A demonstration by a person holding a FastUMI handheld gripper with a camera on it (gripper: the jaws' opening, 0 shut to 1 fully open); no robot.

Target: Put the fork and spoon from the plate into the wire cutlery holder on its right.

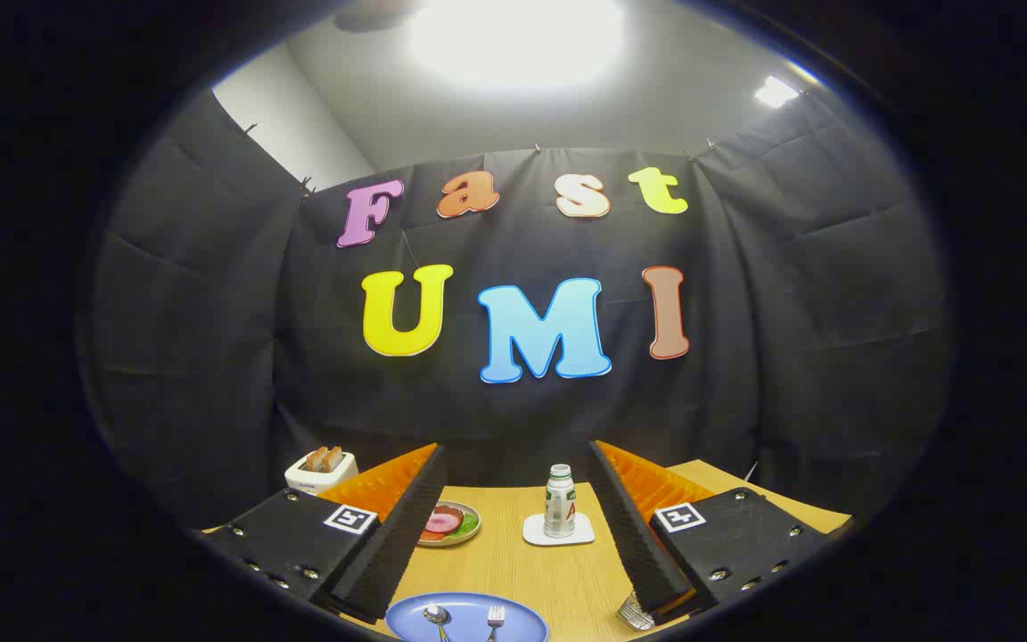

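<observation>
- Resting at the frame's bottom centre, a round blue plate (469, 615) carries a shiny metal spoon (436, 617) and fork (496, 617).
- My gripper (513, 553) spreads wide, holding nothing.
- A wire cutlery holder (634, 612) peeks out lower right.

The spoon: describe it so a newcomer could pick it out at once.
Start at the wooden table and find the blue plate at its near edge, low between the fingers of the open tool. Two pieces of cutlery lie on it: the spoon is the left one, with a rounded bowl, while the fork beside it has tines.
</observation>
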